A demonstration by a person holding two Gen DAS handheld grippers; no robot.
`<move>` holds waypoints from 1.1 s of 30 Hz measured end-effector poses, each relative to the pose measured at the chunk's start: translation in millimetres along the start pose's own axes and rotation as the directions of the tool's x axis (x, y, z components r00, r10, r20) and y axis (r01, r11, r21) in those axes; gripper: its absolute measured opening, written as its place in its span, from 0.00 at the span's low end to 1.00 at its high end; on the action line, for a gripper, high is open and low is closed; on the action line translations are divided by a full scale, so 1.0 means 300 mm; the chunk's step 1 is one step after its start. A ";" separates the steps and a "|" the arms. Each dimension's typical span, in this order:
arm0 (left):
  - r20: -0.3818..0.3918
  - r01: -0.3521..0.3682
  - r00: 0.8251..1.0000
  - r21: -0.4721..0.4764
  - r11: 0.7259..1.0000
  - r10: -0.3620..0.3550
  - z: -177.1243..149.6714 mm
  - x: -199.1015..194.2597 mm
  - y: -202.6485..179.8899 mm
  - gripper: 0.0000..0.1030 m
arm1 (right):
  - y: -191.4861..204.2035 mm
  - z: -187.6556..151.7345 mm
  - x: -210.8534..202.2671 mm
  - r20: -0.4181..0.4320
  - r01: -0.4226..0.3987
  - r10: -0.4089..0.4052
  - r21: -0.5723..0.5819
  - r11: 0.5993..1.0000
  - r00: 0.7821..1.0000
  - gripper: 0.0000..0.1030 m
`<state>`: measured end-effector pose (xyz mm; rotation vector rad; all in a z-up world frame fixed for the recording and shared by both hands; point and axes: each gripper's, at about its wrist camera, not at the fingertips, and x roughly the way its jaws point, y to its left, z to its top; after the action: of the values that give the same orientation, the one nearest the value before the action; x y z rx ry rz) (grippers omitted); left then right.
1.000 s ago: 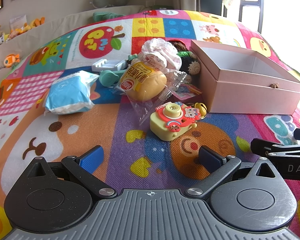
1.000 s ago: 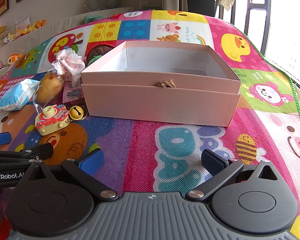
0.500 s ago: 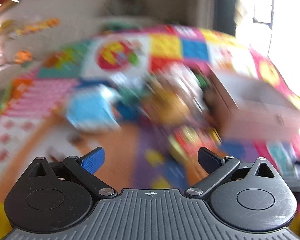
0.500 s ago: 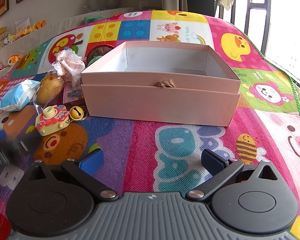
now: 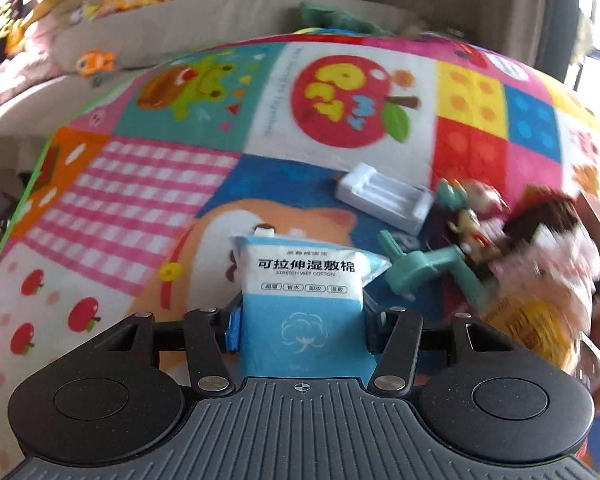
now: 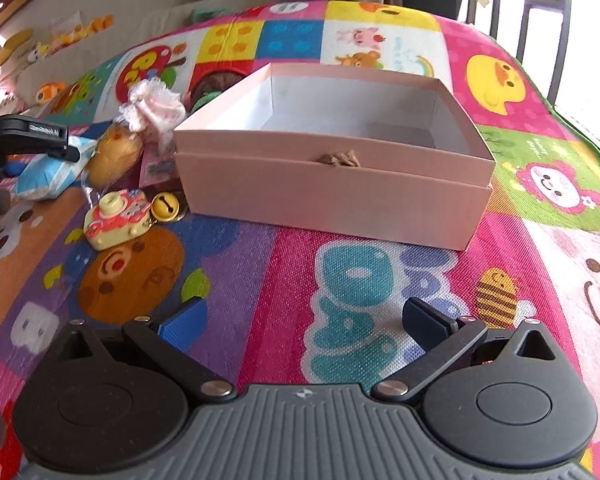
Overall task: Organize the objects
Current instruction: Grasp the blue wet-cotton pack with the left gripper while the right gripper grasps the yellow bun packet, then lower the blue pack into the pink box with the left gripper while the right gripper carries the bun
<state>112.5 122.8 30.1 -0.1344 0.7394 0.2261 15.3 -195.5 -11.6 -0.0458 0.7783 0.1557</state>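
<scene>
Since a second ago the left gripper (image 5: 302, 320) has swung left from the toy camera (image 6: 118, 220) to the blue-and-white wet-cotton pack (image 5: 302, 300), and its fingers now press on either side of the pack's lower half, which sits on the play mat (image 5: 140, 184). Little of the tidying looks done: the pink box (image 6: 332, 196) at the mat's centre appears empty, while the camera, the gold bell (image 6: 165, 207), the wrapped bun (image 6: 114, 156) and the frilly cloth (image 6: 154, 112) lie just left of it. Furthest right, the right gripper (image 6: 302, 320) hovers in front of the box, jaws wide apart and holding nothing.
</scene>
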 end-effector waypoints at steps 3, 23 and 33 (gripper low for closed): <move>-0.002 0.088 0.996 0.026 0.996 -0.088 -0.057 -0.079 -0.012 0.55 | 0.006 0.000 -0.001 -0.010 0.004 -0.004 0.000 1.000 1.000 1.00; -0.022 0.214 0.977 0.067 0.974 -0.213 -0.317 -0.358 0.120 0.55 | 0.578 0.208 0.142 0.177 0.029 0.113 -0.647 0.762 0.978 0.76; -0.054 0.247 0.969 0.129 0.961 -0.242 -0.347 -0.400 0.057 0.54 | 0.340 0.229 -0.068 -0.007 -0.257 0.280 -0.418 0.872 0.960 0.51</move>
<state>-45.5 99.8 34.7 -0.1009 0.7659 -0.0624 32.8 -90.4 53.4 -0.3378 0.6840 0.5870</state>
